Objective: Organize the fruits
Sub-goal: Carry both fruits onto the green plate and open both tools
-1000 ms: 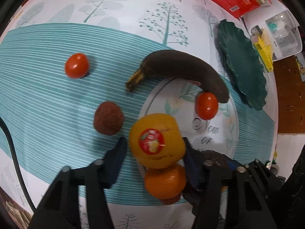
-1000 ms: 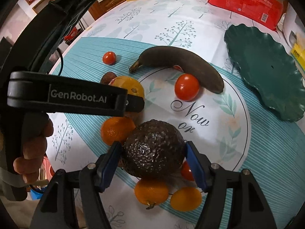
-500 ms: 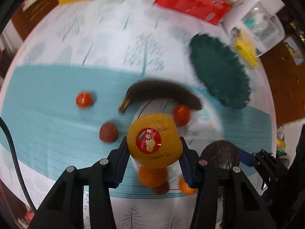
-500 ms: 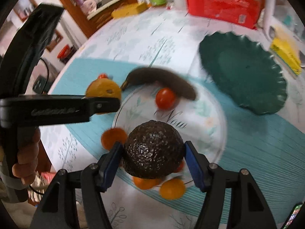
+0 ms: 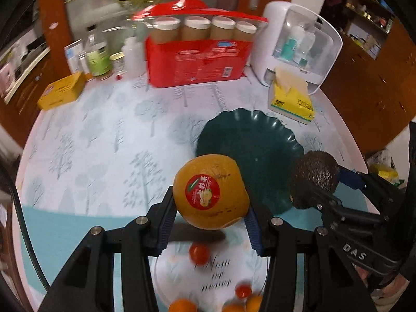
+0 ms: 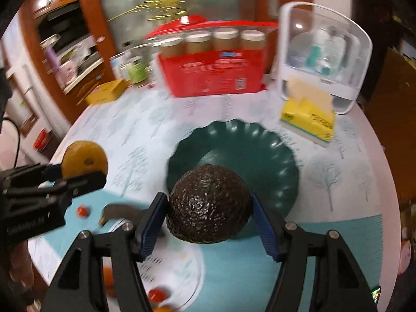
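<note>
My left gripper [image 5: 209,217] is shut on a yellow-orange fruit [image 5: 211,191] with a red sticker, held in the air near the left rim of the dark green plate [image 5: 262,140]. My right gripper [image 6: 208,214] is shut on a dark bumpy avocado [image 6: 208,204], held above the near edge of the green plate [image 6: 262,156]. Each view shows the other gripper: the avocado [image 5: 314,179] at right, the orange fruit [image 6: 85,160] at left. Below lie a dark banana [image 6: 117,209], cherry tomatoes [image 5: 199,253] and small oranges [image 5: 182,305] on the teal mat.
At the back of the table stand a red box [image 5: 197,59] with jars, a white dispenser [image 5: 299,46], a yellow tissue pack [image 5: 291,98], a yellow box [image 5: 62,91] and bottles [image 5: 100,59]. A person's hand [image 6: 18,265] holds the left gripper.
Both grippers have risen off the mat with their fruits and swung toward the green plate. The views have tipped up, so the table's back clutter now shows.
</note>
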The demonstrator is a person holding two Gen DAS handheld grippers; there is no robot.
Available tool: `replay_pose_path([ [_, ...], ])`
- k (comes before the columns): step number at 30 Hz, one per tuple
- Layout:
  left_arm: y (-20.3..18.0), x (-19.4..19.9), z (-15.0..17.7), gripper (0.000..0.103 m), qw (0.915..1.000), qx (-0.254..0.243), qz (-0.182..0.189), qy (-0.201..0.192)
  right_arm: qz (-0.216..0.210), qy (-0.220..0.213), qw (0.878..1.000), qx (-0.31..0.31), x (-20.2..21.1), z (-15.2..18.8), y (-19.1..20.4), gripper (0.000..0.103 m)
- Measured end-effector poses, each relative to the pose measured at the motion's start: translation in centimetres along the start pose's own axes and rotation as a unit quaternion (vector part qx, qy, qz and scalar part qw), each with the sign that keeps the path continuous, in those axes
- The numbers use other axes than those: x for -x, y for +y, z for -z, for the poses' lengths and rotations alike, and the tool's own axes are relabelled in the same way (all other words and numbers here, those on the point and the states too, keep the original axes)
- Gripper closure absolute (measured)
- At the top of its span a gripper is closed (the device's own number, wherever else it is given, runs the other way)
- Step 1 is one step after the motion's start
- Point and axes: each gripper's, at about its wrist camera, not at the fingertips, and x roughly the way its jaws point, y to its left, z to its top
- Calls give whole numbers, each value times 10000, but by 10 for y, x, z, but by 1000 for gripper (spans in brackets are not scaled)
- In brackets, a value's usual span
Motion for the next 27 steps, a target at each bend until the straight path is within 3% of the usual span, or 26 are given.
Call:
replay_pose_path([
  [7,-20,-72,-18,56,9993,-318,106,180,373,186,9979,-490,-56,-9,-38,37],
  [13,-23,-127,-16,56,9971,-376,195,632,479,503,9951,-706,-97,0,-56,37],
  [17,-23,-148,-13,56,9957,-424,183,807,466,649,9944,-695,-114,6,-58,36],
  [23,-23,-161,-10,54,9944,-494,77,933,497,496,9960,-550,-115,4,-55,35],
  [27,-23,-158,-12,41,9949,-516,-107,855,460,475,9965,-514,-114,5,-56,35],
])
